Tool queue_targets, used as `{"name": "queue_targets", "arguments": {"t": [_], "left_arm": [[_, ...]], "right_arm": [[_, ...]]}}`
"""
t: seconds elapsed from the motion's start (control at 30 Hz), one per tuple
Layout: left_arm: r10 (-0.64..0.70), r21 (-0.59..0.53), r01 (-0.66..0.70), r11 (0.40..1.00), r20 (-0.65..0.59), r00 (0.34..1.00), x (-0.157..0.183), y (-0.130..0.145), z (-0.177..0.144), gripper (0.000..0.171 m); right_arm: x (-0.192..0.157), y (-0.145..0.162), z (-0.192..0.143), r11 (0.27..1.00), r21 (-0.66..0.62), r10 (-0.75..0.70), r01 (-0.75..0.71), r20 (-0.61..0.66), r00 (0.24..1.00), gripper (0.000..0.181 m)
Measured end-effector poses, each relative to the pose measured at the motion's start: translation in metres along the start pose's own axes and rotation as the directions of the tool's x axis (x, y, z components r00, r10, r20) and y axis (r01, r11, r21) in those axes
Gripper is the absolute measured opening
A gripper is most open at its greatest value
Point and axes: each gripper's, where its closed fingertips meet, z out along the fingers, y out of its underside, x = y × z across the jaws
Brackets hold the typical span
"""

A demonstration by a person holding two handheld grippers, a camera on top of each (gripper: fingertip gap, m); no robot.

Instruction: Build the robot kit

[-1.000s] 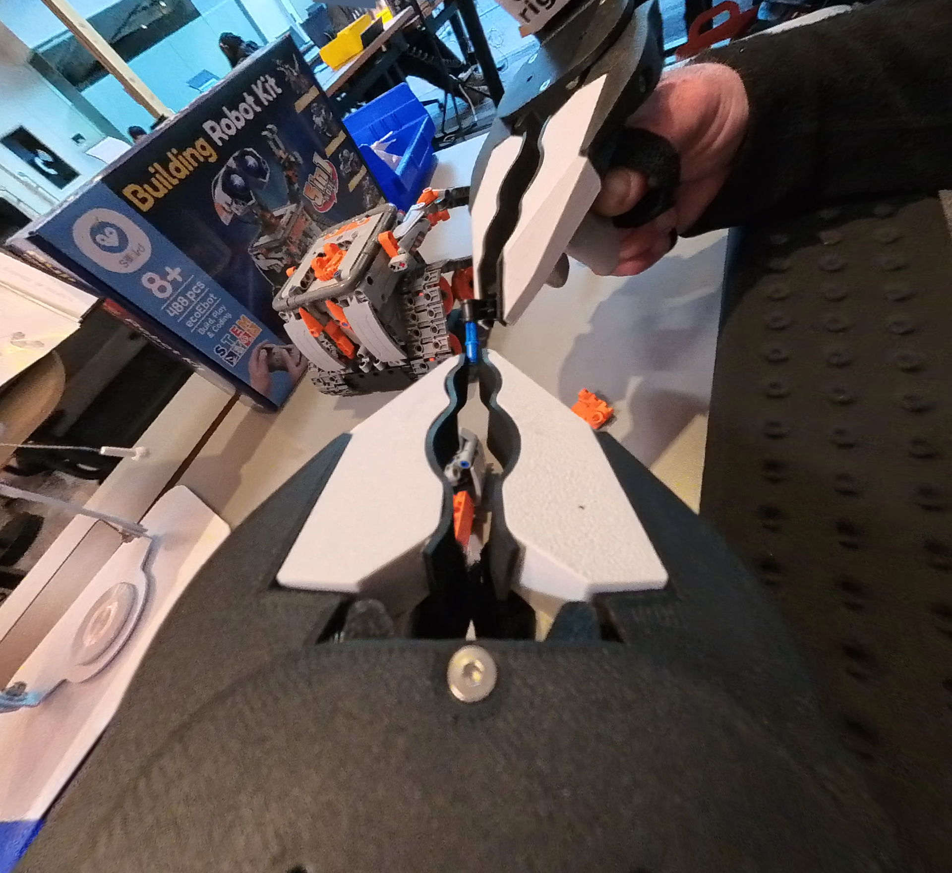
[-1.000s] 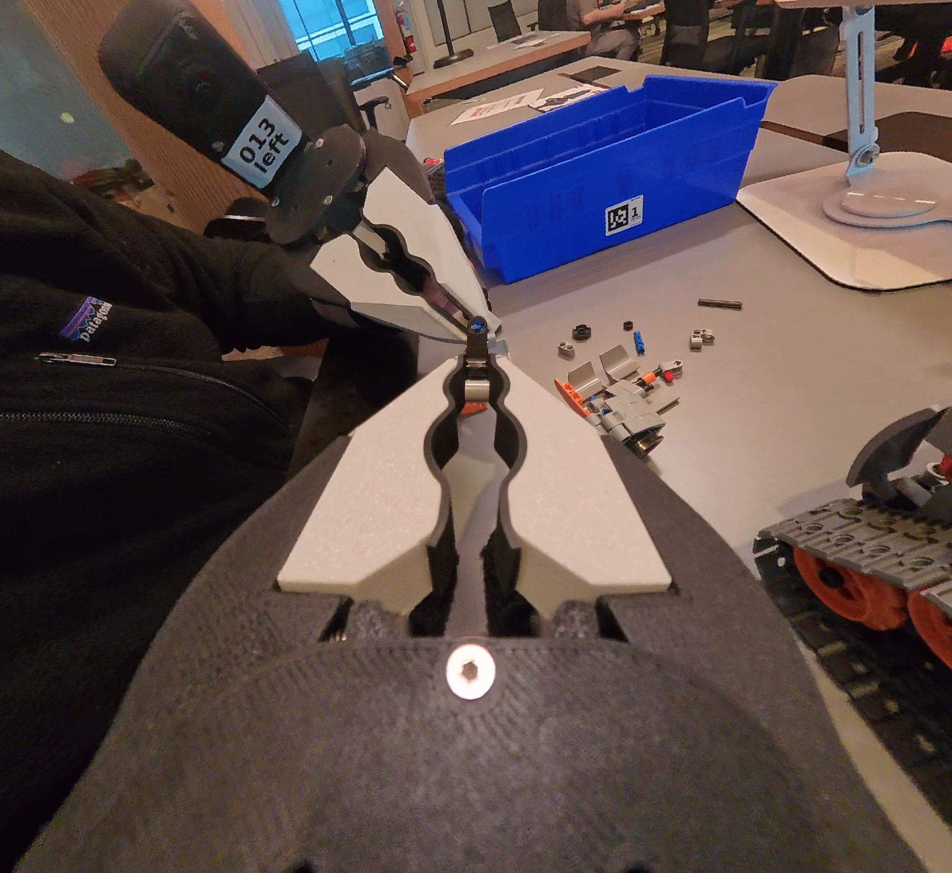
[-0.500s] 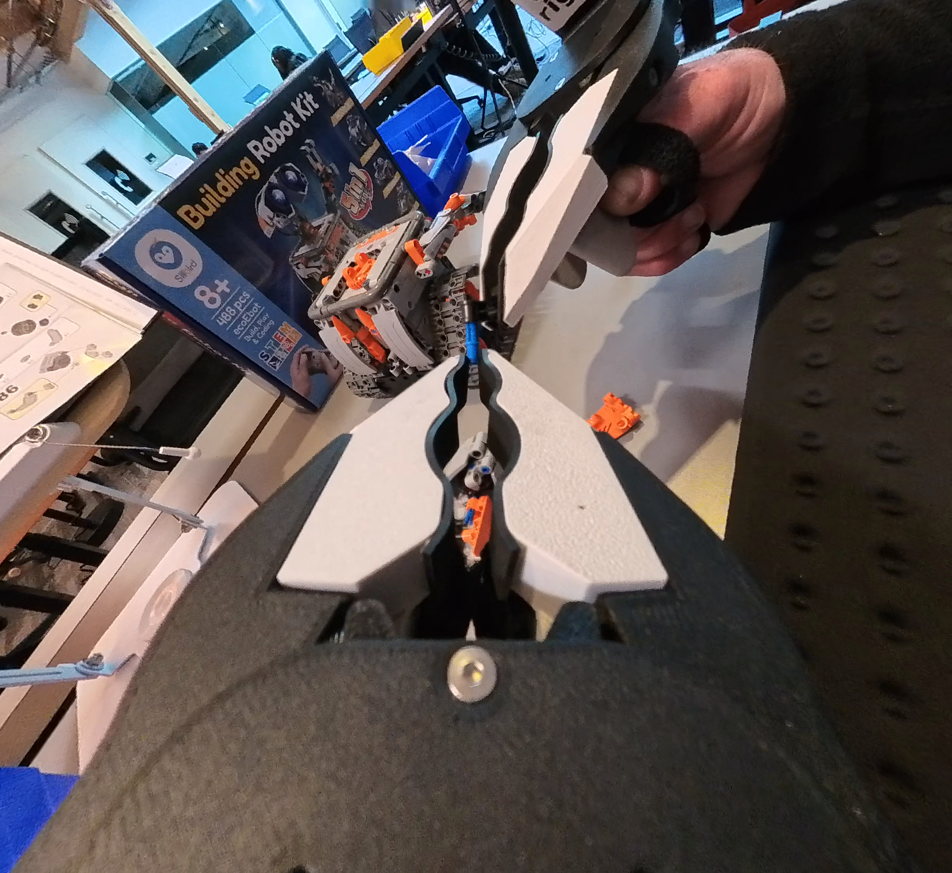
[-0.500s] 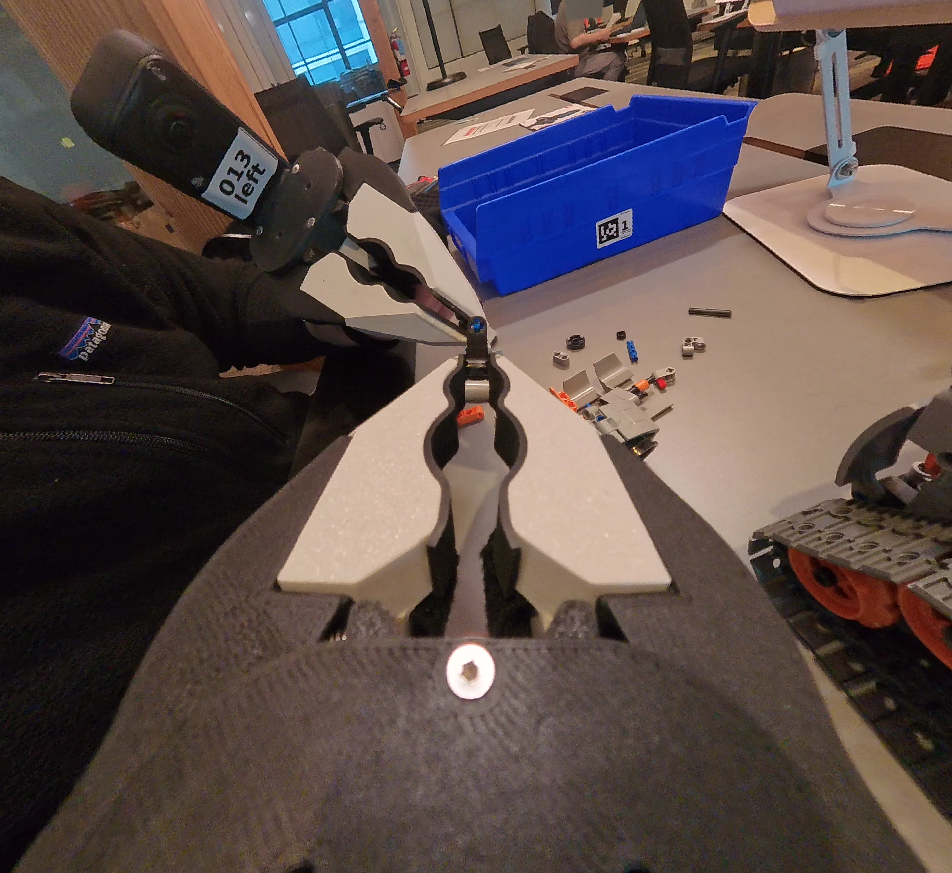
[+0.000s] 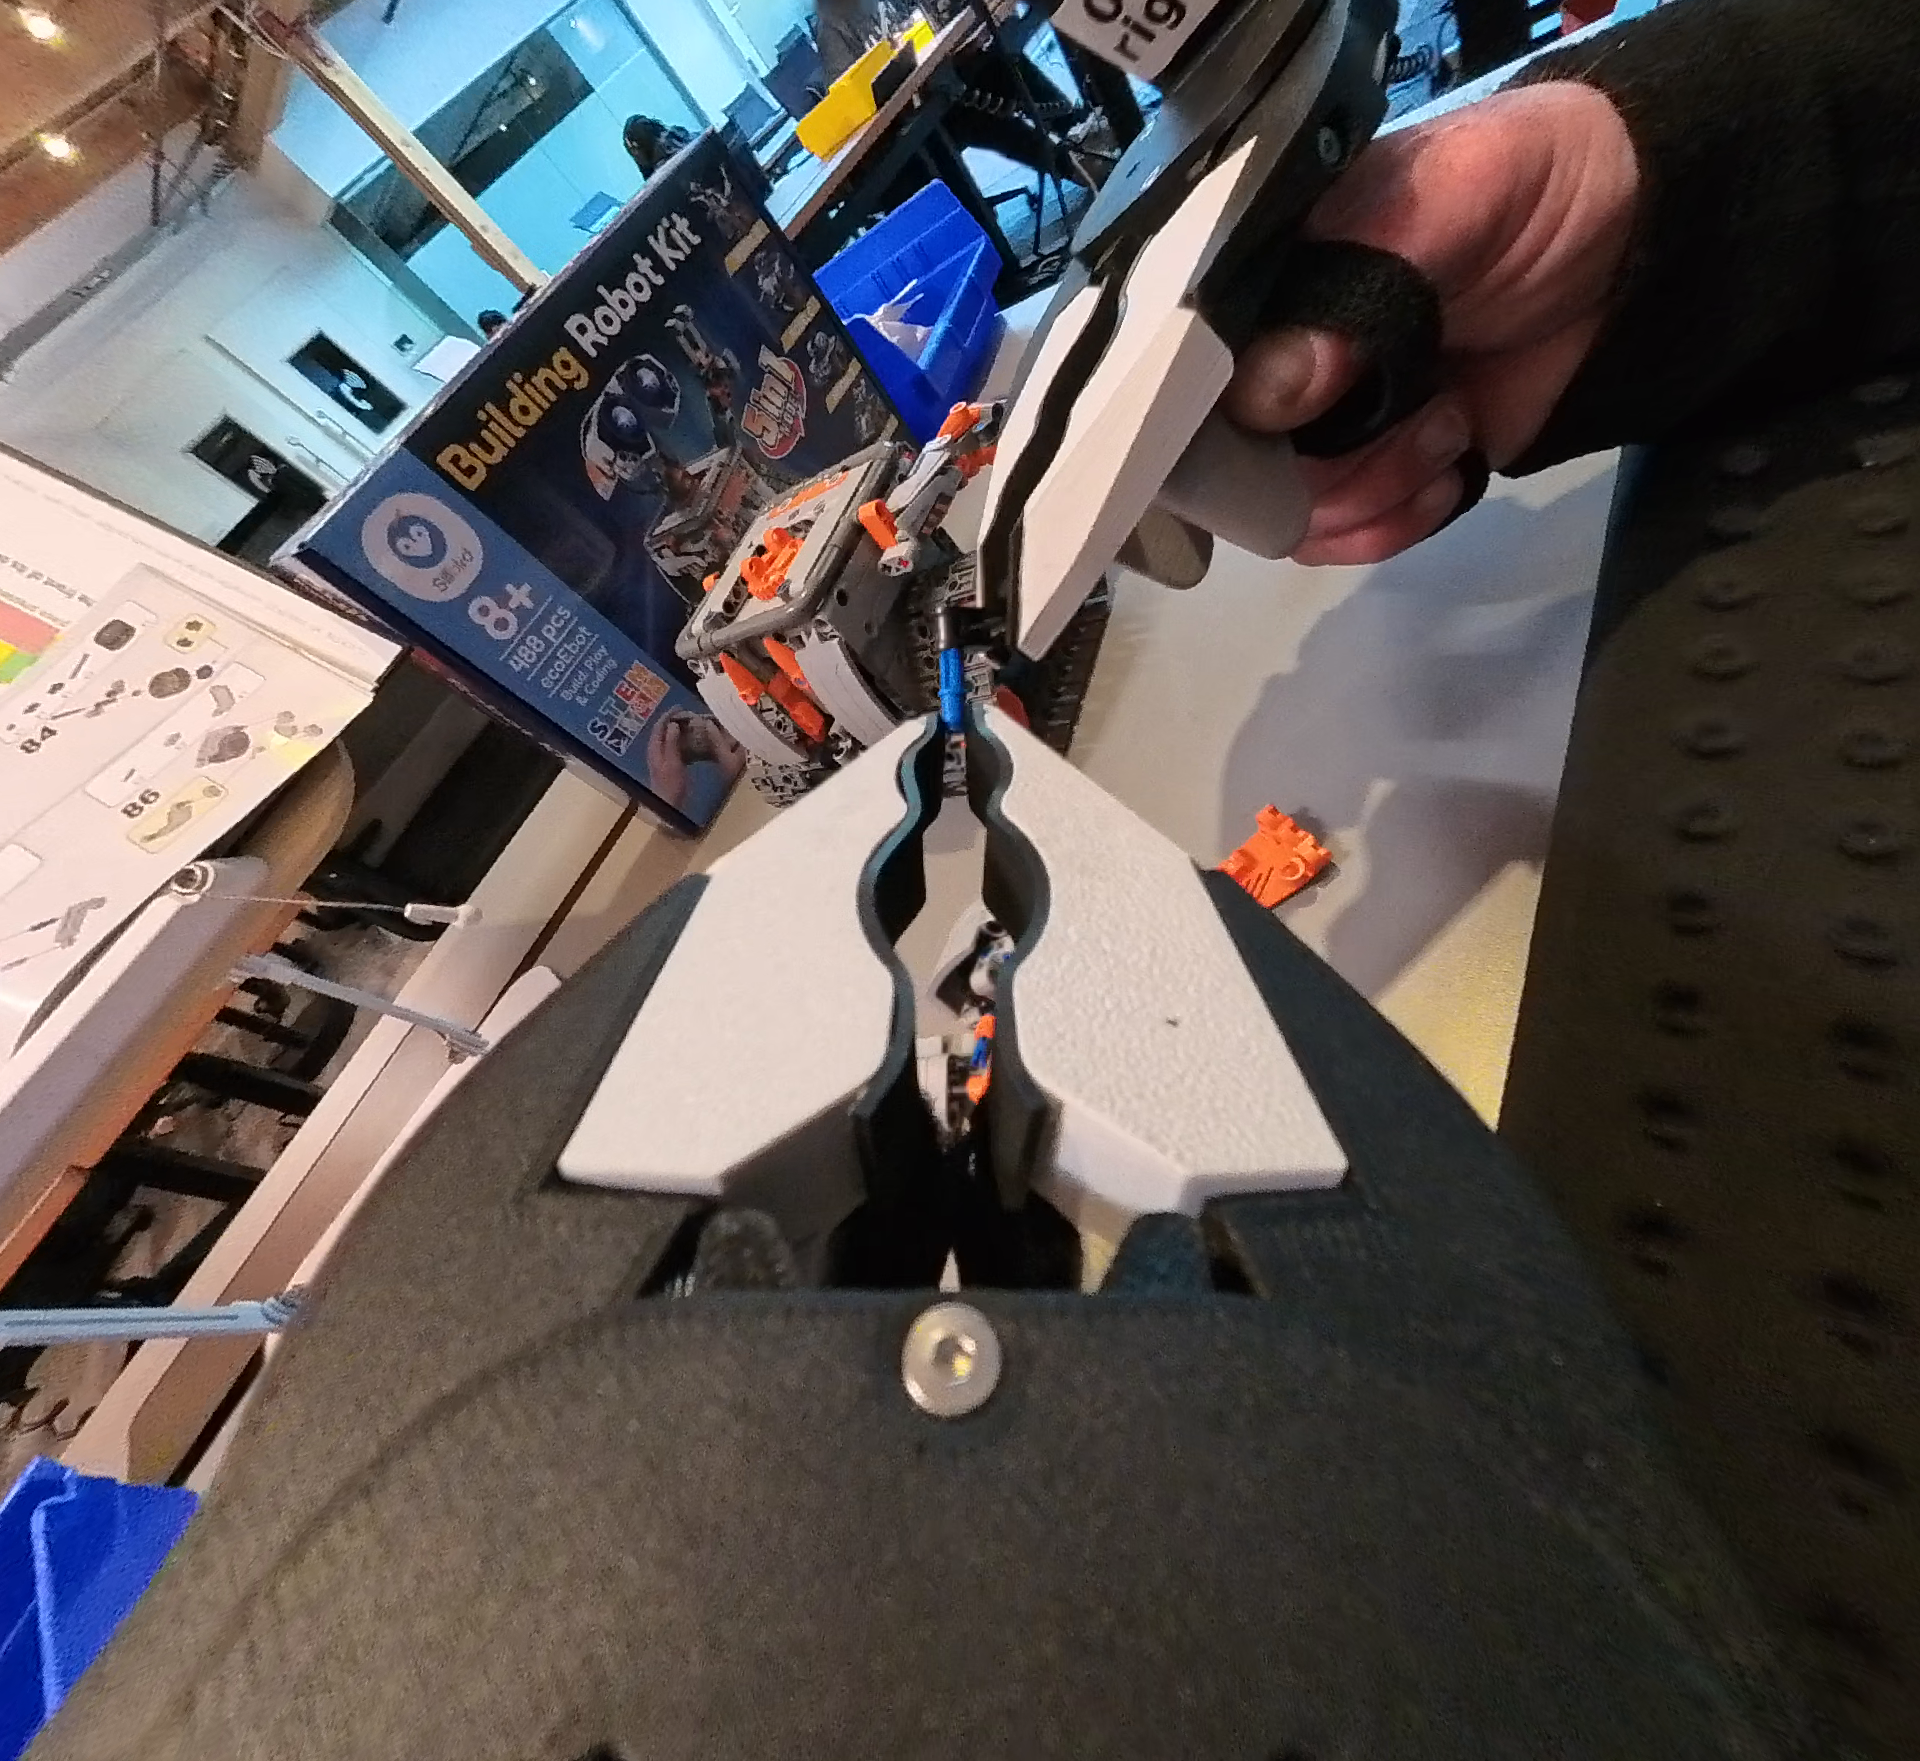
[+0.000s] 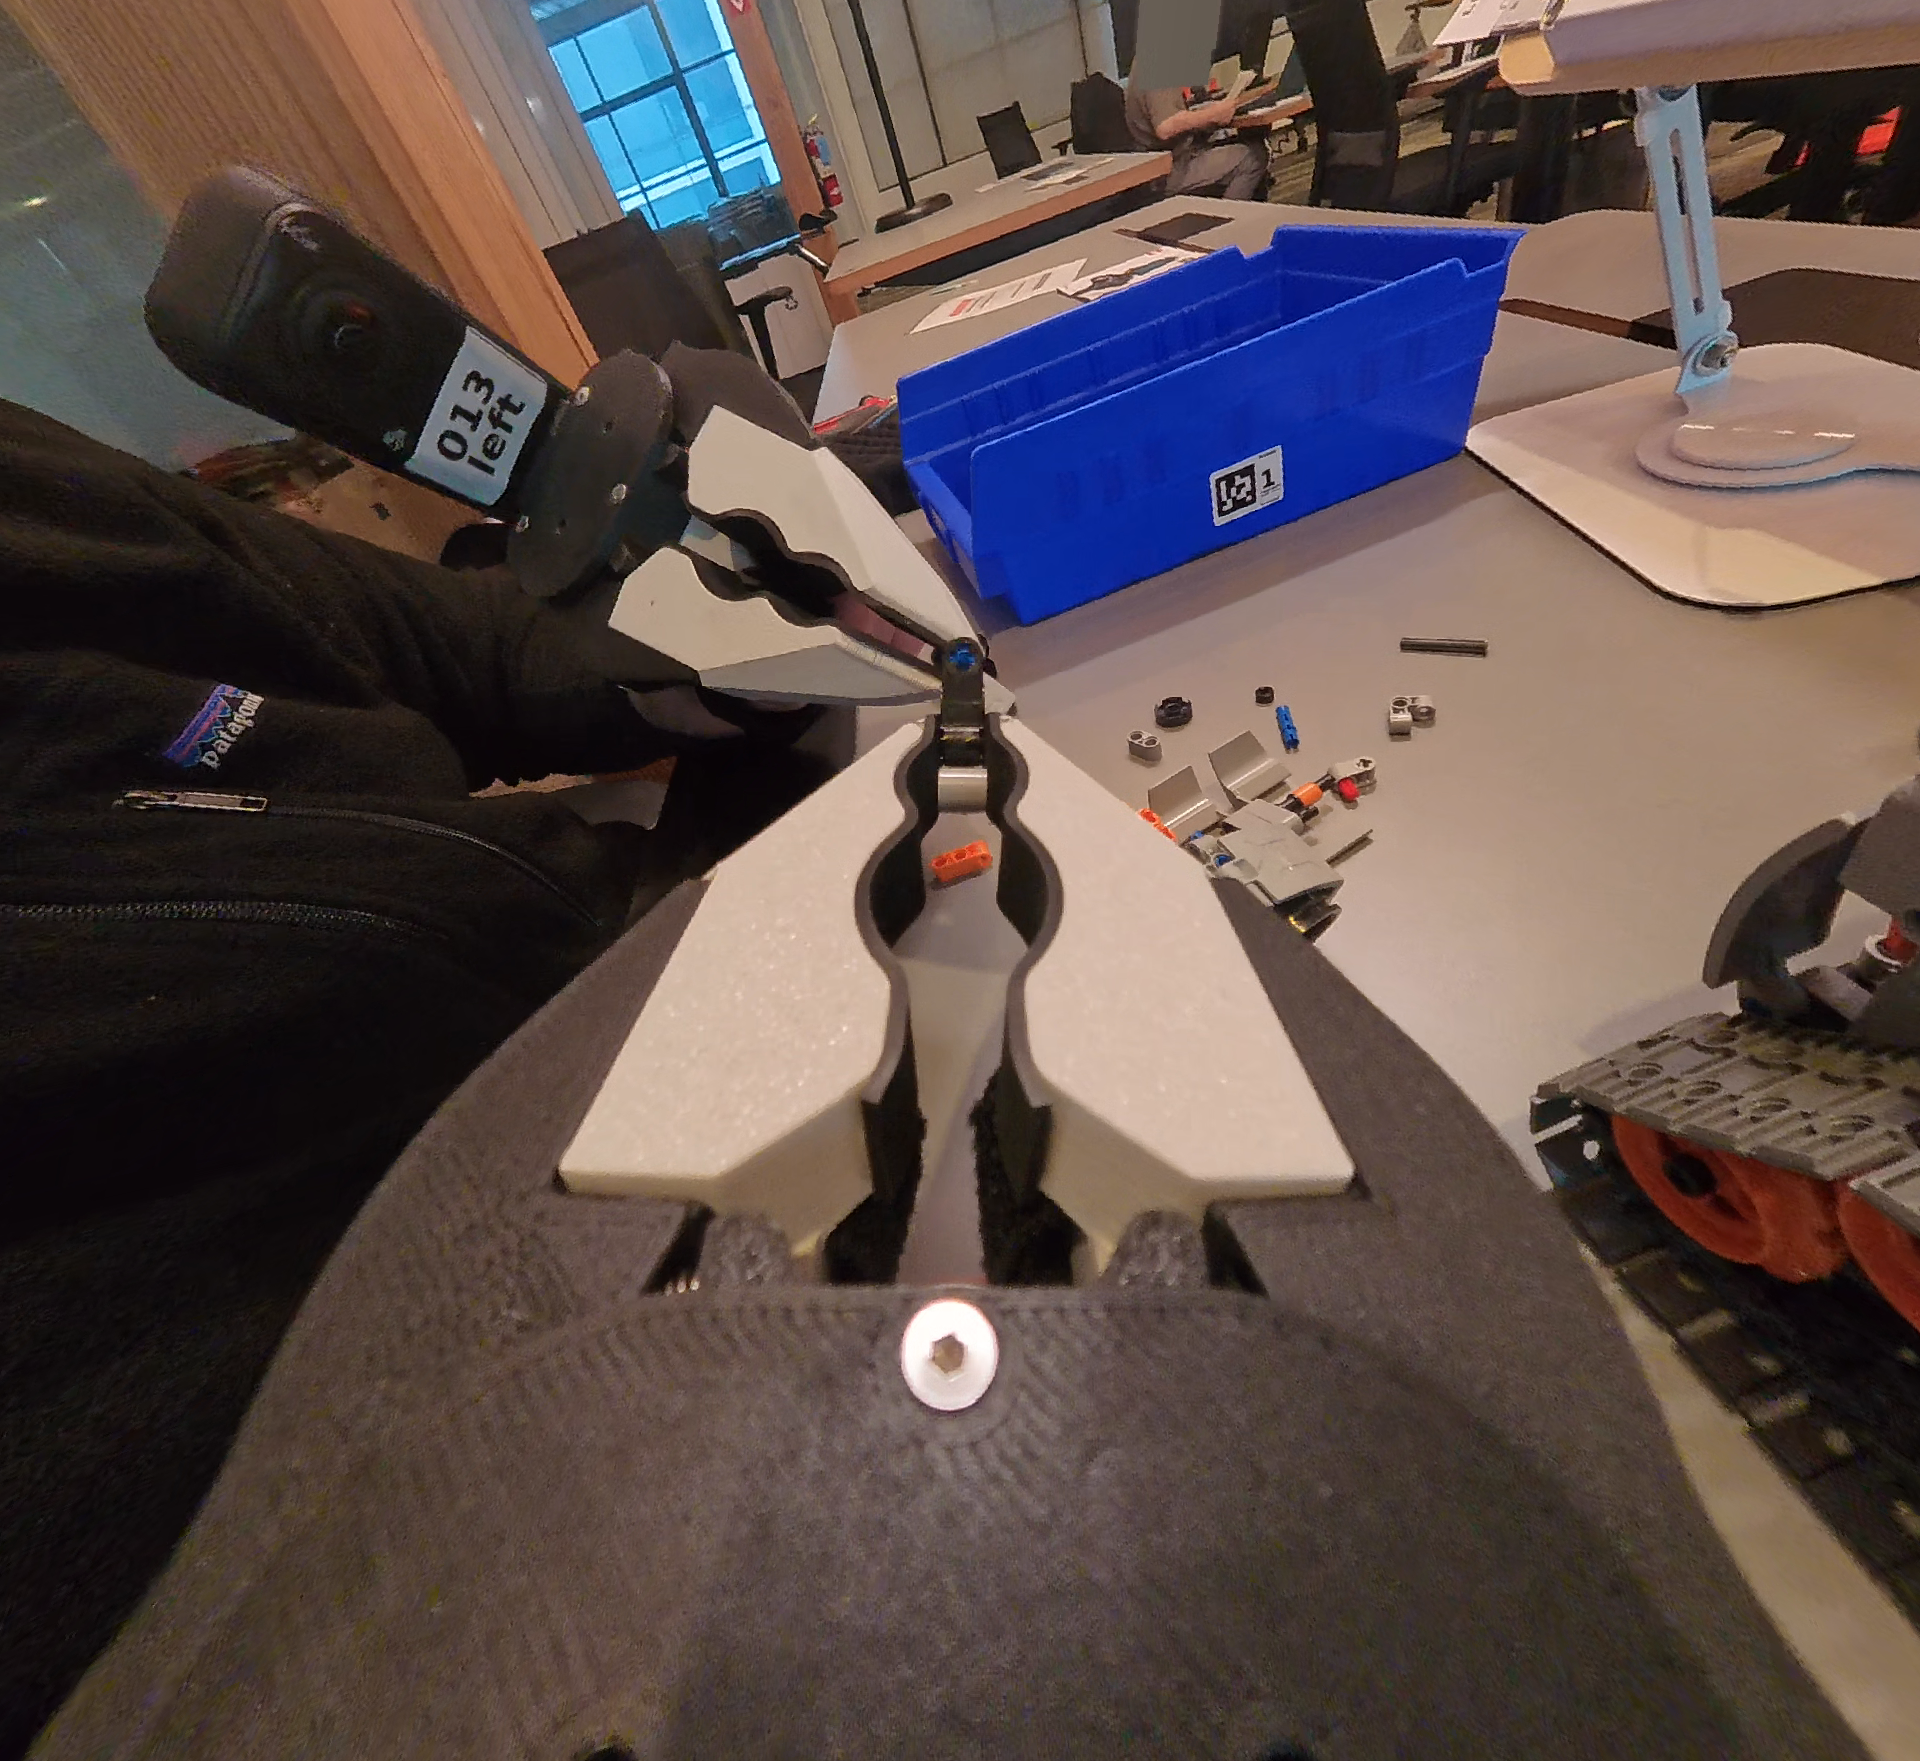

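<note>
Left tool (image 5: 953, 735) was pinching a blue pin (image 5: 950, 677) at its fingertips, the pin sticking out forward from between them. Right tool (image 6: 961, 737) was pressed onto a small dark and grey connector (image 6: 960, 755), and that piece met the blue pin, so the two tools stood tip to tip above the desk (image 6: 1538, 776). From the left wrist view, the right tool came down from above, held by a hand (image 5: 1455, 340) in a dark sleeve.

Behind the joined tips stood a grey and orange tracked robot (image 5: 831, 631), with a dark blue kit box (image 5: 582, 485) leaning just behind it. An orange piece (image 5: 1276, 857) lay on the desk to the right of the left tool. In the right wrist view, a small orange brick (image 6: 959, 861) showed on the desk through the gap between the fingers. Loose parts (image 6: 1257, 797) were scattered near the middle of the desk: grey panels, a blue pin, dark rings and a black axle. A blue bin (image 6: 1195, 423) sat beyond them, and a white stand (image 6: 1704, 423) with a printed sheet stood to the right. The tracked robot's tread and orange wheels showed at the right edge.
</note>
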Motion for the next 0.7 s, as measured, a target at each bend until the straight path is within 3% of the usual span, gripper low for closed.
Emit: {"name": "queue_targets", "arguments": {"t": [0.4, 0.7], "left_arm": [[-0.064, 0.025, 0.065, 0.998, -0.028, 0.998, 0.0004, -0.0031, 0.0, 0.001], [-0.077, 0.062, 0.085, 0.994, -0.124, 0.989, 0.002, -0.0093, -0.0042, 0.001]], "right_arm": [[-0.001, -0.0015, -0.0008, 1.0, 0.008, -0.011, 0.011, -0.002, 1.0, 0.005], [-0.0037, -0.001, -0.0031, 0.995, -0.02, -0.093, 0.093, -0.007, 0.996, 0.005]]}}
